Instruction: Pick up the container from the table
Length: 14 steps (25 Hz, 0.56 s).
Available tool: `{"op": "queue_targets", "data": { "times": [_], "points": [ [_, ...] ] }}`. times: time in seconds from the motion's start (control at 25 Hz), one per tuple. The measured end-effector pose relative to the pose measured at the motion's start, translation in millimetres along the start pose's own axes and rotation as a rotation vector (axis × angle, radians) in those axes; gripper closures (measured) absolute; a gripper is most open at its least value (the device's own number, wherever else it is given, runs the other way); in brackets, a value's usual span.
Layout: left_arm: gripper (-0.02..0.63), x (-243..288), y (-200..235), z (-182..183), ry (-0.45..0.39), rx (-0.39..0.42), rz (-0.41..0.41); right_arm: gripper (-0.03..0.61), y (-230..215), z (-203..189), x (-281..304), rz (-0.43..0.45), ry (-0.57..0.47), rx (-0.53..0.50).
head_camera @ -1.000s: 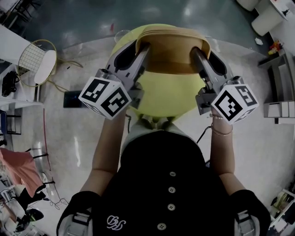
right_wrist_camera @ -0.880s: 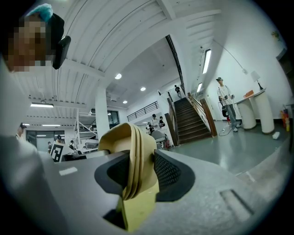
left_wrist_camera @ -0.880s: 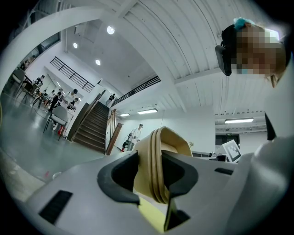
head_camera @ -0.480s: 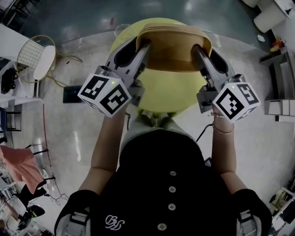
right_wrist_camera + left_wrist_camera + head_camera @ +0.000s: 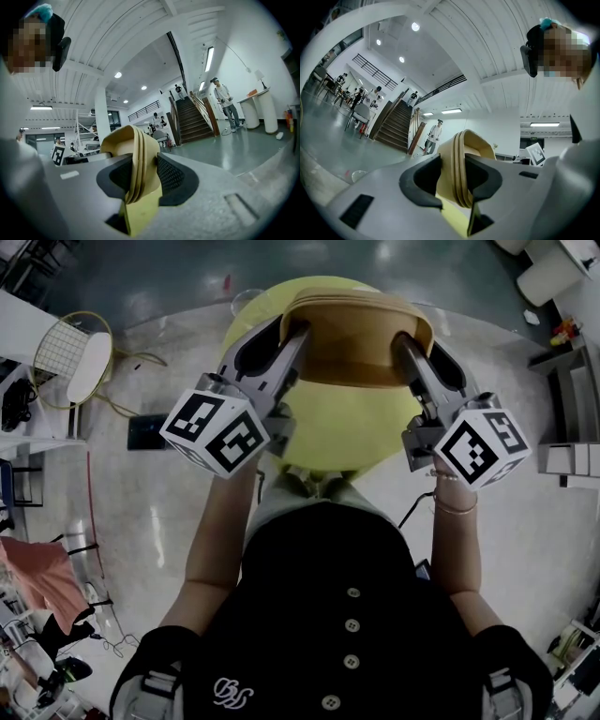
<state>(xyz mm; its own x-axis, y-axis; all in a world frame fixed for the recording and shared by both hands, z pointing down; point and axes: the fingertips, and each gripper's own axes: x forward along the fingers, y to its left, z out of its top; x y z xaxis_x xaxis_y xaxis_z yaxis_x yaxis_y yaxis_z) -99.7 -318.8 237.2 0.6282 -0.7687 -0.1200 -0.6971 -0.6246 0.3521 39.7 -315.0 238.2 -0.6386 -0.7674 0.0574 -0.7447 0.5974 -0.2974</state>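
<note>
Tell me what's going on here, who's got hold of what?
A person is working with a handheld gripper in each hand. The left gripper and the right gripper are each clamped on opposite sides of the rim of a tan container. The container is held between them over a round yellow table. Whether it has cleared the tabletop cannot be told from these views.

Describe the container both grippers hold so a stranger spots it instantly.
Find the round yellow table below the person. Over its far half, the tan container is clamped by the left gripper and right gripper, the only tan thing against yellow.
</note>
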Motion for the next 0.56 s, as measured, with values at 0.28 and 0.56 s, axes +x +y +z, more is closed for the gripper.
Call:
{"op": "queue_targets", "data": {
  "times": [0.28, 0.56],
  "points": [
    [0.502, 2, 0, -4, 0.011, 0.002, -0.001, 0.465, -3, -2, -1, -0.009, 0.002, 0.007],
    [0.502, 0, -3, -14, 0.024, -0.004, 0.003, 0.465, -7, -9, -6, -0.012, 0.014, 0.013]
  ]
}}
